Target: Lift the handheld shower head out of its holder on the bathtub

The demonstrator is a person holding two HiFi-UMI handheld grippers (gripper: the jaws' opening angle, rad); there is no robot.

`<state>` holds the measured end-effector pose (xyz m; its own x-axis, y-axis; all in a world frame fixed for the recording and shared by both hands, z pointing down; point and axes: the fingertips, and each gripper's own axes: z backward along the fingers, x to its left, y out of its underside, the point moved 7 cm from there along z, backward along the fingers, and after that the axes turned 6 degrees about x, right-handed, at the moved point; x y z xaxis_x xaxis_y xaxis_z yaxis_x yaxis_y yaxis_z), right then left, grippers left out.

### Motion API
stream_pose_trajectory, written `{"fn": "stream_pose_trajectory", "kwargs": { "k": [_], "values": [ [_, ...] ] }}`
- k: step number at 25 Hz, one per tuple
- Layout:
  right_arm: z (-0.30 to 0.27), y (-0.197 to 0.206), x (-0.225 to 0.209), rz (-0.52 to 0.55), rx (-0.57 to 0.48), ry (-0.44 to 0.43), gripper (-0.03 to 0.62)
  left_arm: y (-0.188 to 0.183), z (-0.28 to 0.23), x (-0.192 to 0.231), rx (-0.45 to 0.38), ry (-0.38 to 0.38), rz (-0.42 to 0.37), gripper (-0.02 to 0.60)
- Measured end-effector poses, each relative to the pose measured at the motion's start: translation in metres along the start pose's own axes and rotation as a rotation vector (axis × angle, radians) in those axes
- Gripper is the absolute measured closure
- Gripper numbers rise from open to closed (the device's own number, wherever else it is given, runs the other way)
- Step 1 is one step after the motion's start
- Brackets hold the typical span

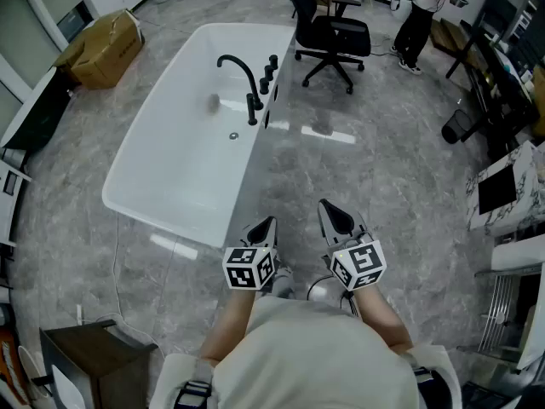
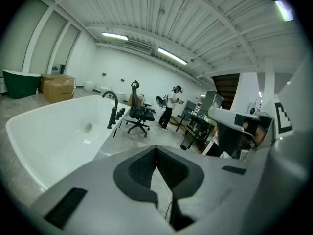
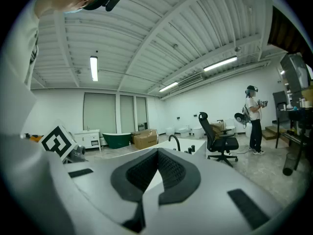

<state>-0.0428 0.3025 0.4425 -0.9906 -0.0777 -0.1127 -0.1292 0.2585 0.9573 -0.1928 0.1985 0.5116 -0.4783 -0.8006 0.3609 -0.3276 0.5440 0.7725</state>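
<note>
Though they're closed, left tool [image 1: 269, 224] and right tool [image 1: 329, 207] face 1 bathtub [image 1: 162, 160].

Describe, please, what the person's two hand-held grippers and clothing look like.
The left hand-held gripper and the right hand-held gripper each have a light grey body tapering to a point, black ribbed pads inside the jaws and a white cube with black square markers. The person wears a pale top that leaves the forearms bare.
</note>
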Motion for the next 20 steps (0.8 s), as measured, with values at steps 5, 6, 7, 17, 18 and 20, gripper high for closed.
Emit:
{"fn": "stream_pose_trajectory", "kwargs": {
  "k": [5,6,7,17,18,20],
  "values": [
    [0.061,0.025,0.011,-0.057,0.005,-0.007,0.576,0.049,0.041,-0.037,0.006,-0.026,0.019,0.561],
    [0.07,0.028,0.011,-0.063,0.005,-0.006,0.576,0.057,0.046,-0.044,0.012,-0.029,0.02,0.561],
    [0.078,0.031,0.011,-0.066,0.004,-0.005,0.576,0.064,0.05,-0.048,0.017,-0.033,0.023,0.561],
    [0.086,0.031,0.002,-0.039,-0.001,-0.016,0.576,0.062,0.047,-0.058,0.001,-0.05,0.011,0.561],
    [0.083,0.028,0.001,-0.038,-0.004,-0.022,0.576,0.059,0.045,-0.056,0.0,-0.051,0.011,0.561],
    [0.074,0.023,-0.004,-0.043,-0.012,-0.032,0.576,0.051,0.038,-0.051,-0.002,-0.054,0.014,0.561]
  ]
}}
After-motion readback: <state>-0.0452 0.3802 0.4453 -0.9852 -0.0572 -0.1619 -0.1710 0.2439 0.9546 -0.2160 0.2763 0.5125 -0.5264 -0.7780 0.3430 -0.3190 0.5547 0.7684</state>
